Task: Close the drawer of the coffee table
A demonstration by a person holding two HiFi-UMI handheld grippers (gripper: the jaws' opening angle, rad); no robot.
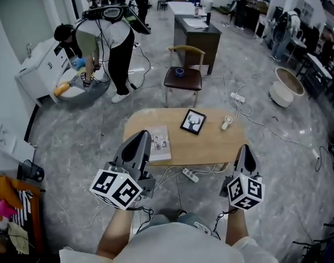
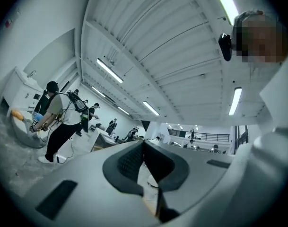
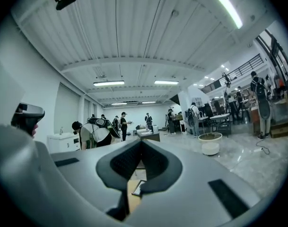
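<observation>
Bending over a white cabinet [image 1: 43, 70] at ten o'clock in the head view, a person [image 1: 109, 40] stands well apart from the rest. Nearer, at seven o'clock, the left gripper [image 1: 143, 138] is held up over the near left corner of the coffee table [image 1: 210, 141]. In the left gripper view the left gripper [image 2: 144, 144] has its dark pads pressed together with nothing between them, and it looks out across the room toward the ceiling lights.

The wooden coffee table sits in the middle of the head view, on the grey floor beyond the two grippers. Its drawer cannot be made out from above. On the top, from nine o'clock to three o'clock, lie a booklet [image 1: 157, 143], a black-framed picture of antlers [image 1: 193, 121] and a small white object [image 1: 226, 123], each apart from the others. A white power strip [image 1: 190, 175] lies on the floor at the table's near edge, at six o'clock. At twelve o'clock beyond the table stands a chair [image 1: 184, 80] with a blue tape roll [image 1: 179, 71] on its seat.

At five o'clock the right gripper [image 1: 244, 150] hangs just off the table's near right corner. Its own view shows the right gripper [image 3: 141, 144] with jaws fully together and empty. A round white tub [image 1: 287, 86] stands at two o'clock.
</observation>
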